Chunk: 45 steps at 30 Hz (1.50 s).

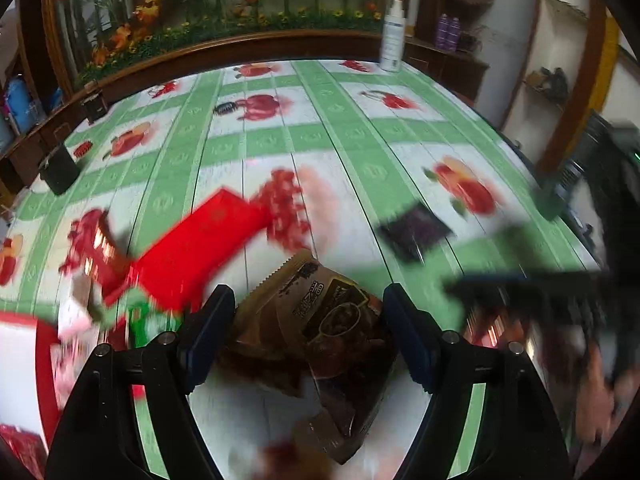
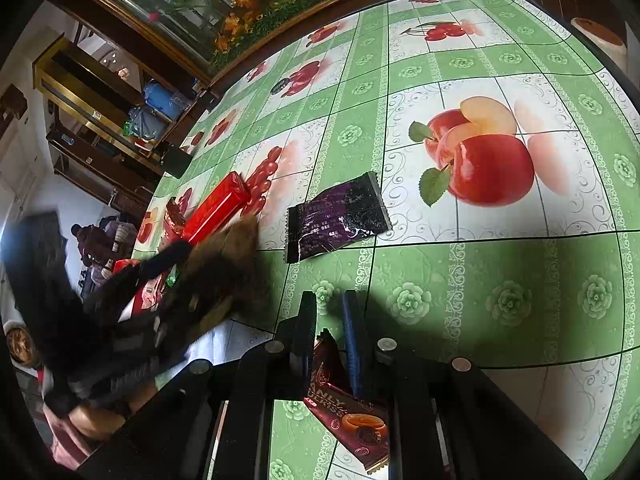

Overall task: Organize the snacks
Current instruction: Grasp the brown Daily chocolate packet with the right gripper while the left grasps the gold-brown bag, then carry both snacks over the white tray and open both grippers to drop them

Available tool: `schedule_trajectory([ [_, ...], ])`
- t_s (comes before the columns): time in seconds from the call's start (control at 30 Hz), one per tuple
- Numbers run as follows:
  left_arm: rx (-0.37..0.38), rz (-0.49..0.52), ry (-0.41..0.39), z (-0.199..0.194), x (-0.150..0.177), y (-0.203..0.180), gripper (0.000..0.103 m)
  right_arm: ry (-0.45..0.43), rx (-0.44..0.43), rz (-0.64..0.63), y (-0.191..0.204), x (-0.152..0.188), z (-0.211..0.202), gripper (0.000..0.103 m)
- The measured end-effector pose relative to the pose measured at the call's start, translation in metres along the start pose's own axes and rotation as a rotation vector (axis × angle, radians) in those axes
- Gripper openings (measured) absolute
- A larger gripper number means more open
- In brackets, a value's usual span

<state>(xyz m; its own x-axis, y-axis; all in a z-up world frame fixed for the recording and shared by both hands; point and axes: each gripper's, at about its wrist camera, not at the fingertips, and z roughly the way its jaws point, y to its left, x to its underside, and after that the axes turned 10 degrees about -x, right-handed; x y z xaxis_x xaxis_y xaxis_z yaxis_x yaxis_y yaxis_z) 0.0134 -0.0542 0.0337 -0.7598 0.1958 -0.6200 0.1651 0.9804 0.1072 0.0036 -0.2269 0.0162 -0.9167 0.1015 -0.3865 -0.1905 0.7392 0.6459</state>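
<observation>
A brown snack packet (image 1: 320,340) lies between the wide-apart fingers of my left gripper (image 1: 308,300), which is open; the pads do not clearly press on it. The right wrist view shows that gripper as a dark blur (image 2: 160,300) with the brown packet (image 2: 224,260) smeared beside it. My right gripper (image 2: 330,300) is shut on a dark red chocolate bar (image 2: 344,412), whose top end sits between the pads above the green tablecloth. A purple-black packet (image 2: 340,216) lies flat ahead, also the purple-black packet (image 1: 416,232). A long red box (image 1: 200,248) lies left of centre.
A red-brown wrapper (image 1: 100,256) and a green packet (image 1: 148,320) sit by the red box (image 2: 218,210). A red-and-white container (image 1: 24,360) is at the near left. A black cup (image 1: 60,172), a hair clip (image 1: 226,108) and a white bottle (image 1: 392,36) stand farther back.
</observation>
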Motion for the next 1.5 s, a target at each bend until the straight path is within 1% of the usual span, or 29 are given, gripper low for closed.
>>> schedule_trajectory([
  [0.07, 0.026, 0.022, -0.001, -0.014, 0.019, 0.005, 0.077, -0.001, 0.005, -0.01, 0.001, 0.001, 0.0, 0.015],
  [0.17, 0.039, 0.051, -0.019, -0.041, 0.051, 0.015, 0.076, 0.003, 0.002, -0.023, 0.003, 0.001, 0.001, 0.018],
  [0.2, 0.043, 0.059, -0.037, -0.053, 0.062, 0.02, 0.076, 0.005, -0.006, -0.021, 0.002, 0.0, 0.002, 0.021],
  [0.27, 0.043, 0.062, -0.082, -0.074, 0.076, 0.03, 0.076, 0.011, -0.039, -0.011, 0.001, 0.0, 0.002, 0.028],
  [0.33, 0.034, 0.062, -0.142, -0.1, 0.089, 0.042, 0.076, 0.02, -0.076, -0.004, 0.002, 0.002, 0.001, 0.043],
  [0.37, 0.021, 0.071, -0.153, -0.109, 0.095, 0.046, 0.076, 0.025, -0.092, -0.003, 0.003, 0.003, -0.001, 0.047],
  [0.4, 0.002, 0.083, -0.153, -0.116, 0.101, 0.051, 0.076, 0.029, -0.105, -0.003, 0.004, 0.005, -0.002, 0.056],
  [0.43, -0.015, 0.088, -0.149, -0.12, 0.105, 0.056, 0.076, 0.032, -0.107, -0.01, 0.007, 0.008, -0.003, 0.062],
  [0.47, -0.033, 0.089, -0.136, -0.124, 0.11, 0.062, 0.076, 0.03, -0.098, -0.019, 0.009, 0.011, -0.005, 0.064],
  [0.53, -0.033, 0.074, -0.117, -0.124, 0.114, 0.072, 0.076, 0.025, -0.057, -0.06, 0.018, 0.021, -0.008, 0.072],
  [0.6, -0.001, 0.026, -0.094, -0.119, 0.113, 0.08, 0.077, 0.021, 0.017, -0.143, 0.032, 0.036, -0.008, 0.077],
  [0.7, 0.076, -0.077, -0.019, -0.105, 0.111, 0.081, 0.077, 0.015, 0.146, -0.25, 0.049, 0.052, -0.003, 0.077],
  [0.77, 0.11, -0.13, 0.034, -0.094, 0.108, 0.077, 0.077, 0.02, 0.264, -0.313, 0.06, 0.062, 0.002, 0.072],
  [0.83, 0.133, -0.175, 0.065, -0.085, 0.104, 0.072, 0.077, 0.013, 0.439, -0.387, 0.071, 0.075, 0.01, 0.045],
  [0.87, 0.14, -0.191, 0.075, -0.082, 0.103, 0.07, 0.077, 0.011, 0.438, -0.391, 0.075, 0.079, 0.01, 0.036],
  [0.9, 0.151, -0.208, 0.087, -0.078, 0.101, 0.067, 0.077, 0.016, 0.426, -0.388, 0.078, 0.081, 0.011, 0.033],
  [0.97, 0.165, -0.223, 0.118, -0.069, 0.099, 0.061, 0.077, 0.009, 0.447, -0.376, 0.08, 0.083, 0.011, 0.032],
  [1.03, 0.157, -0.228, 0.151, -0.058, 0.099, 0.054, 0.077, -0.013, 0.411, -0.331, 0.075, 0.079, 0.007, 0.03],
  [1.1, 0.16, -0.235, 0.159, -0.051, 0.099, 0.05, 0.076, -0.036, 0.309, -0.258, 0.066, 0.072, 0.002, 0.029],
  [1.13, 0.149, -0.233, 0.142, -0.051, 0.098, 0.048, 0.077, -0.052, 0.246, -0.217, 0.062, 0.067, 0.001, 0.029],
  [1.2, 0.114, -0.208, 0.112, -0.05, 0.095, 0.044, 0.077, -0.092, 0.153, -0.163, 0.056, 0.058, 0.001, 0.029],
  [1.23, 0.11, -0.202, 0.103, -0.05, 0.094, 0.042, 0.077, -0.106, 0.105, -0.129, 0.053, 0.052, 0.004, 0.029],
  [1.3, 0.109, -0.196, 0.09, -0.05, 0.094, 0.042, 0.077, -0.12, 0.058, -0.054, 0.049, 0.043, 0.007, 0.029],
  [1.33, 0.109, -0.192, 0.081, -0.05, 0.094, 0.042, 0.075, -0.133, 0.025, -0.019, 0.046, 0.039, 0.008, 0.029],
  [1.37, 0.116, -0.189, 0.07, -0.05, 0.094, 0.042, 0.068, -0.143, -0.016, 0.008, 0.044, 0.037, 0.009, 0.029],
  [1.4, 0.132, -0.189, 0.057, -0.051, 0.095, 0.041, 0.063, -0.147, -0.047, 0.027, 0.042, 0.036, 0.01, 0.029],
  [1.43, 0.15, -0.191, 0.049, -0.051, 0.095, 0.041, 0.056, -0.146, -0.058, 0.036, 0.041, 0.036, 0.013, 0.029],
  [1.47, 0.148, -0.191, 0.045, -0.052, 0.095, 0.04, 0.056, -0.145, -0.046, 0.033, 0.041, 0.037, 0.013, 0.029],
  [1.5, 0.143, -0.187, 0.036, -0.053, 0.094, 0.038, 0.055, -0.145, -0.017, 0.03, 0.041, 0.038, 0.015, 0.03],
])
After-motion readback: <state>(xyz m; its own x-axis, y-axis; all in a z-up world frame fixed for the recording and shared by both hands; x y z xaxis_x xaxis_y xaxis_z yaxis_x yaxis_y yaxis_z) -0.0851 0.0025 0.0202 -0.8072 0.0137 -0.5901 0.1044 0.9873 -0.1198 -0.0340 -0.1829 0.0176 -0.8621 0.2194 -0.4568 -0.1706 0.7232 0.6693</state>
